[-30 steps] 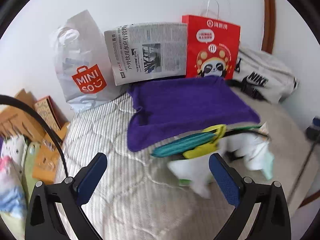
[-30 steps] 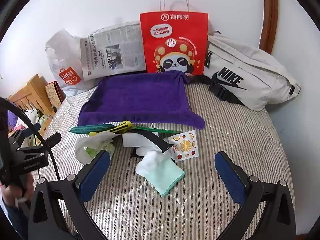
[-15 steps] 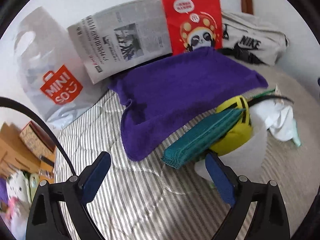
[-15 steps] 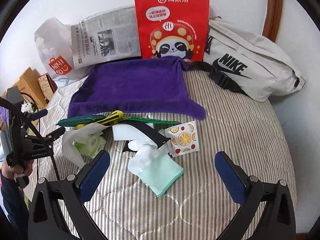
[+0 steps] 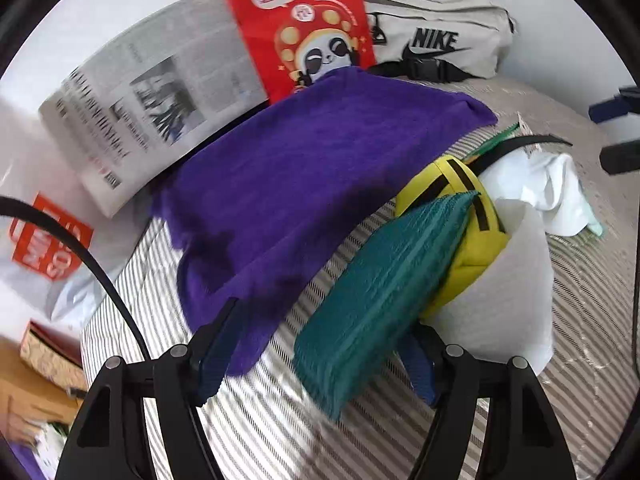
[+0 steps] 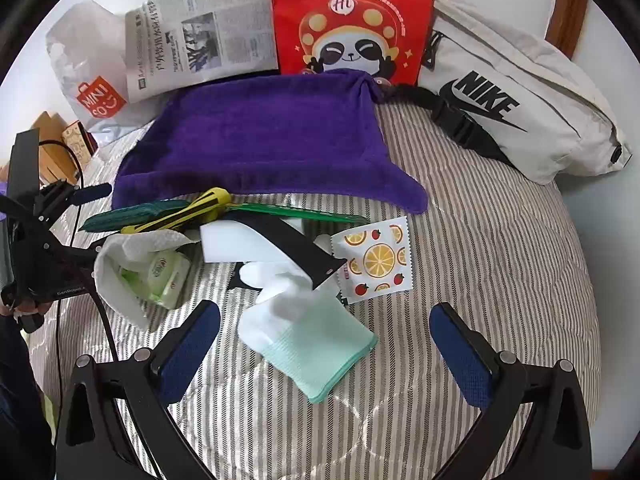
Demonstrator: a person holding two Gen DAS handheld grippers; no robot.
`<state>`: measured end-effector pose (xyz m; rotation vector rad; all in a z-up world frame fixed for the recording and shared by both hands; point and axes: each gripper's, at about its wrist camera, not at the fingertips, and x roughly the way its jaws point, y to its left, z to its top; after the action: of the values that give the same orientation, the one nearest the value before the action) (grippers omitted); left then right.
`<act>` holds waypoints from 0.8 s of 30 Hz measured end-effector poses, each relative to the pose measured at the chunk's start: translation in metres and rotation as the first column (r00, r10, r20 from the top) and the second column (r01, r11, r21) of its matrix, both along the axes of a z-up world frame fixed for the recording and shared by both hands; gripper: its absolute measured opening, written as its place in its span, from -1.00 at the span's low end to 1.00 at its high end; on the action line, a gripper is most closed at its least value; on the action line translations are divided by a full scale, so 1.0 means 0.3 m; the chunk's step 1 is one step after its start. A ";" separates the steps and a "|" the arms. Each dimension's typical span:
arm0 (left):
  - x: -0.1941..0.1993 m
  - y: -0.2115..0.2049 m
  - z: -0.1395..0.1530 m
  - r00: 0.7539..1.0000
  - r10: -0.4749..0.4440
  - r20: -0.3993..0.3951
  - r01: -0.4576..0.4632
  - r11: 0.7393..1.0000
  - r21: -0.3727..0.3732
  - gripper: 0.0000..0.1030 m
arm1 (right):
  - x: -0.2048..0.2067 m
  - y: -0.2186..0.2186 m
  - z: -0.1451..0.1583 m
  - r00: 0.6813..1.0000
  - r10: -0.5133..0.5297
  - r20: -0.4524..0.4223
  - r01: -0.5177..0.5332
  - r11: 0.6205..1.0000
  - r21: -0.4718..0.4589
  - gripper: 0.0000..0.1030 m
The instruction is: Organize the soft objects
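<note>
Bright, even daylight; soft shadows. The left wrist view is motion-blurred, the right wrist view sharp; both bend heavily toward black fisheye rims.

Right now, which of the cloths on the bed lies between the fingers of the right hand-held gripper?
The mint-green cloth. The purple towel lies spread far behind, and the teal cloth sits left, by the left hand-held gripper.

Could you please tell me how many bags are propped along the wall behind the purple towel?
3: a Miniso bag at the left, a red panda bag in the middle, and a Nike bag at the right. A newspaper between the first two could hide another.
</note>
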<state>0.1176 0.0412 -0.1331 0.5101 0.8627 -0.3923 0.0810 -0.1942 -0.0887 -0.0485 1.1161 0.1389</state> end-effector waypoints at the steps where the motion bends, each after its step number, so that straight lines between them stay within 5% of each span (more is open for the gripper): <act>1: 0.006 -0.008 -0.006 1.000 -0.014 -0.001 0.014 1.000 0.008 0.27 | 0.005 -0.005 -0.003 1.000 -0.004 -0.003 0.004 1.000 0.002 1.00; 6: 0.030 -0.023 -0.026 0.997 -0.051 -0.054 0.050 0.999 -0.013 -0.42 | 0.030 -0.045 -0.030 0.999 -0.035 -0.018 0.035 0.999 0.004 1.00; 15: 0.022 0.097 0.032 0.991 0.055 -0.124 -0.079 0.976 -0.204 -0.58 | 0.058 -0.085 -0.073 0.998 -0.058 -0.040 0.058 0.998 -0.007 1.00; 24: 0.098 0.050 -0.033 0.981 0.123 -0.150 -0.152 0.969 -0.196 -0.56 | 0.057 -0.075 -0.084 0.999 -0.032 -0.035 0.032 0.999 -0.005 0.99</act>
<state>0.1469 0.0562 -0.1429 0.2312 0.9713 -0.3872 0.0981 -0.2167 -0.1140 -0.0326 1.1513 0.1088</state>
